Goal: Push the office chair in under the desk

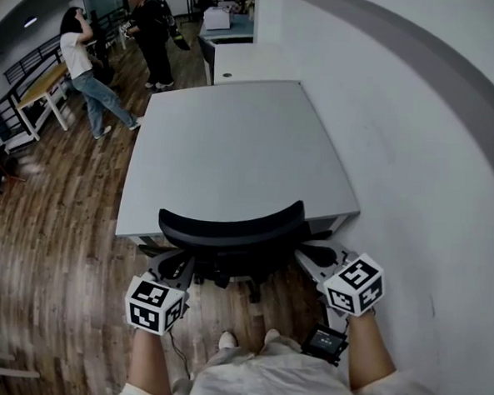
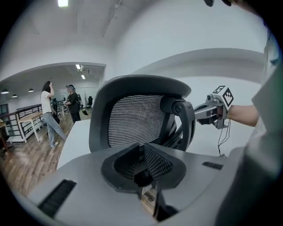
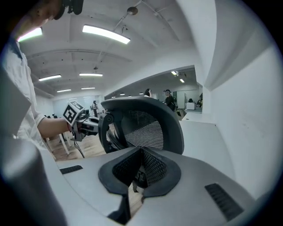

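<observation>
- Left gripper had its jaws pressed together on nothing. The right gripper was the same. Each flanked the backrest (contact with it could not be confirmed).
- Office chair stood at the near edge of the desk, apparently partly under it, with backrest and armrests outside.
- Risk, in my judgement: the closed tips could slide off the curved backrest frame and swivel the chair. The right armrest could then foul the desk's corner beside the wall.
- Desk top was plain grey, and the floor was wood plank.
- Two people stood well beyond, among further tables.
</observation>
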`<state>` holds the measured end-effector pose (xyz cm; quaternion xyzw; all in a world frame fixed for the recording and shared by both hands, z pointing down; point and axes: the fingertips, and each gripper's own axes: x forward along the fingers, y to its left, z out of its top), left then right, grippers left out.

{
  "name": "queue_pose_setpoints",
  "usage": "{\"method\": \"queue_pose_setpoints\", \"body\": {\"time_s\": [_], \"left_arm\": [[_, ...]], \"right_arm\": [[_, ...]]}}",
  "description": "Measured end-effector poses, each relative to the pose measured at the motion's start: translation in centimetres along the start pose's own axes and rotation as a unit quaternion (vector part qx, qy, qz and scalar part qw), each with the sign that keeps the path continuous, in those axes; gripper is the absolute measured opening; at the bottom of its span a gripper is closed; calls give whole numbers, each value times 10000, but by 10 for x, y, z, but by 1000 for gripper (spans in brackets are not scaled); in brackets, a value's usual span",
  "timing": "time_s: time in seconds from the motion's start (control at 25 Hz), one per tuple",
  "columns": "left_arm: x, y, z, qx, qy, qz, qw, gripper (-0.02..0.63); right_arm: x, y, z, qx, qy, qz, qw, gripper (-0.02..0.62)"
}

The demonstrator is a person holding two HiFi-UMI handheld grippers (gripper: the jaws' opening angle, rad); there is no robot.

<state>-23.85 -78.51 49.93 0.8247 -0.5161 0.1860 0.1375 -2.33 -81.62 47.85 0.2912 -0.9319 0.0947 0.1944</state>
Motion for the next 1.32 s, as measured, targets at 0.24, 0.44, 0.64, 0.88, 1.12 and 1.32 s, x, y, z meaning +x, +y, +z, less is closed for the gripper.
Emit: {"method": "queue_pose_setpoints", "body": {"time_s": [0.24, 0.44, 0.64, 0.88, 1.12, 1.32], "left_arm": [[2, 0, 3, -26, 2, 24, 10000, 34], [2, 3, 4, -100, -15, 44, 9999, 34], [1, 6, 4, -149, -51, 21, 9999, 34], [5, 4, 5, -198, -70, -20, 9998, 34], [6, 5, 3, -237, -71, -55, 9997, 34], [9, 4, 3, -256, -76, -70, 9996, 34]], "right_arm": [[5, 6, -2, 66, -6, 149, 9999, 32], [9, 8, -3, 120, 41, 279, 9995, 32], [10, 11, -2, 110, 47, 319, 9994, 32], [10, 9, -1, 139, 32, 338, 9993, 32], [12, 8, -4, 146, 61, 356, 9992, 32], [11, 4, -4, 167, 46, 353, 9992, 32]]}}
